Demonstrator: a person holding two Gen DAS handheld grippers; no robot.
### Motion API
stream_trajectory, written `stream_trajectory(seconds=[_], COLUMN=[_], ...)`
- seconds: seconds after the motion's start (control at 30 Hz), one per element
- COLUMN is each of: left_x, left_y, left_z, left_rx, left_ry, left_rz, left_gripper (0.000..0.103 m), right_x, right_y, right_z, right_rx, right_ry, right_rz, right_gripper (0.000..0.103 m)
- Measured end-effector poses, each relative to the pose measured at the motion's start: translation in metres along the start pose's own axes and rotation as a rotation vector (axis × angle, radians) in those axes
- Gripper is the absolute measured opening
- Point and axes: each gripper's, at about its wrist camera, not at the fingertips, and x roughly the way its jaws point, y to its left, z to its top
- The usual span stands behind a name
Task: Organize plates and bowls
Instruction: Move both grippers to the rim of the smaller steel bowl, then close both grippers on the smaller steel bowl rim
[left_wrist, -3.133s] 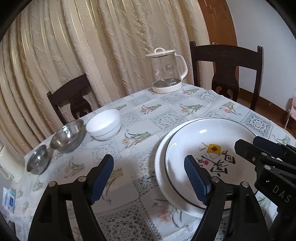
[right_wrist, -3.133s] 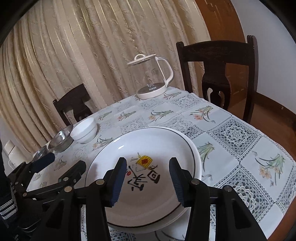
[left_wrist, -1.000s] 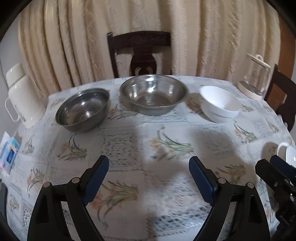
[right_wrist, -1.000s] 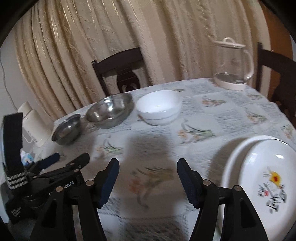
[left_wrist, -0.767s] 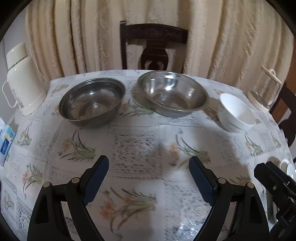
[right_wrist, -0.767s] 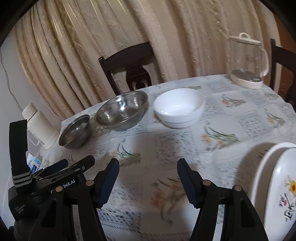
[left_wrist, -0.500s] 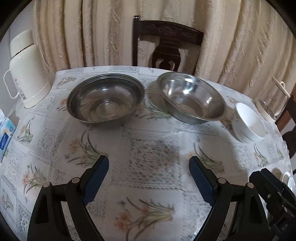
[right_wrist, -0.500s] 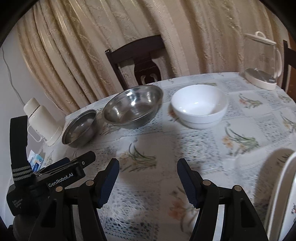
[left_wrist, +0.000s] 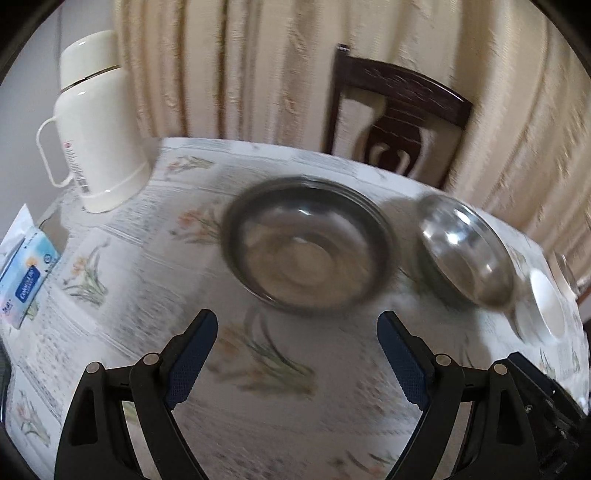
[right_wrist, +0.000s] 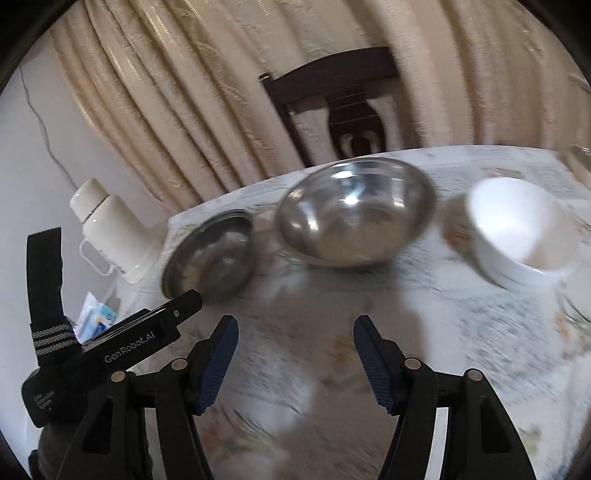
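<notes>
Two steel bowls and a white bowl stand in a row on the flowered tablecloth. In the left wrist view the smaller steel bowl lies just beyond my open left gripper, with the larger steel bowl and the white bowl to its right. In the right wrist view the larger steel bowl sits ahead of my open right gripper. The smaller steel bowl is to its left and the white bowl to its right. Neither gripper holds anything. Both views are blurred.
A cream thermos jug stands at the table's far left, with a blue-and-white tissue pack near the left edge. A dark wooden chair and beige curtains stand behind the table. The left gripper's body shows at the lower left of the right wrist view.
Both grippers have swung left along the table. The plates and the glass kettle have slid out of view; the steel bowls and thermos have come closer. Jaw openings are unchanged.
</notes>
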Motion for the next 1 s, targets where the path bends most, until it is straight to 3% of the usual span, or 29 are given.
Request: stream_trajectory(seconds=[0.17,0.37,0.5,0.73,0.83,1.0], left_x=[0.009,0.031,0.048,0.065,0.066,0.061], left_y=[0.033,0.059,0.065,0.067,0.062,0.055], left_z=[0.02,0.035,0.038,0.04,0.04,0.039], left_rx=[-0.06,-0.106,-0.105,-0.123,-0.102,-0.065], left_ry=[-0.039,-0.036,-0.003,0.049,0.044,0.011], left_rz=[0.045,0.065,0.054,-0.025,-0.03,-0.021], left_gripper=[0.088,0.087,0.078,0.047,0.037,0.033], right_x=[0.027,0.065,0.087,0.11,0.111,0.106], right_y=[0.019,0.031,0.036,0.047,0.049,0.054], right_z=[0.018,0.032,0.036,0.035,0.036,0.037], right_rx=[-0.027,-0.038,-0.022,-0.071,-0.09,-0.133], right_ry=[0.012,0.065,0.104,0.136,0.132,0.118], right_rz=[0.038,0.066,0.078,0.05,0.039,0.024], right_gripper=[0.069,0.057,0.051,0.035,0.032,0.029])
